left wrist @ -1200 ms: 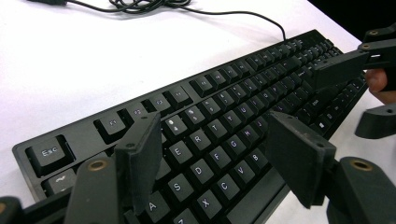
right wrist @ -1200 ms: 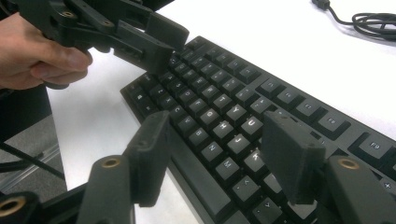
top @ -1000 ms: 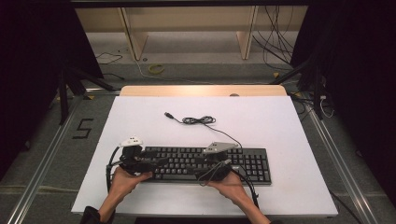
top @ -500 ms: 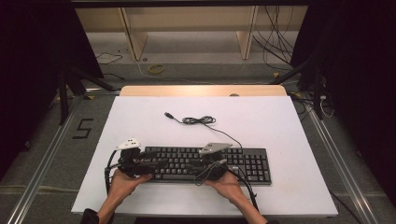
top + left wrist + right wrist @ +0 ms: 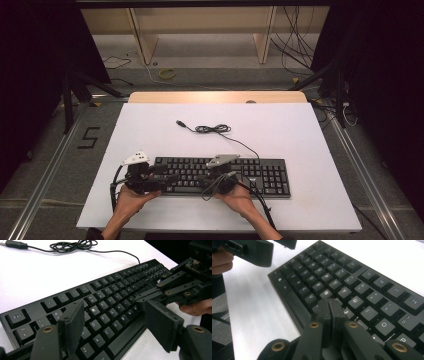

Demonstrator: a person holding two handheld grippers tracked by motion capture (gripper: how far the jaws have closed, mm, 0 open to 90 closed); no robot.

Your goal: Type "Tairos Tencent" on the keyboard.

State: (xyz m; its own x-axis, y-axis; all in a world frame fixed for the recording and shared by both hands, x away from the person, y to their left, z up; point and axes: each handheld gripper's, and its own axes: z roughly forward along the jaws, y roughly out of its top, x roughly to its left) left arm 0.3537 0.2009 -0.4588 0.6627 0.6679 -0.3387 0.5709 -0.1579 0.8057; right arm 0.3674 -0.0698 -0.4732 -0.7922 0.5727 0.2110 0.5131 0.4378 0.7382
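A black keyboard [image 5: 260,175] lies near the front edge of the white table, and both grippers hover over its left half. My left gripper [image 5: 162,177] points right, and its jaws stand wide apart [image 5: 112,310] above the letter keys [image 5: 107,315] with nothing between them. My right gripper [image 5: 200,177] points left. Its jaws have just been closing and now meet [image 5: 329,302] just above the G and H keys, empty. The keyboard's cable [image 5: 212,129] lies coiled behind it, its USB plug [image 5: 179,122] loose on the table.
The white tabletop [image 5: 310,135] stretches behind and to the right of the keyboard, with a wooden strip [image 5: 215,96] along its far edge. Metal rails run along both sides. A "5" marking [image 5: 89,137] is on the floor at the left.
The right gripper has edged a little to the left over the keys. The left hand has stayed where it was.
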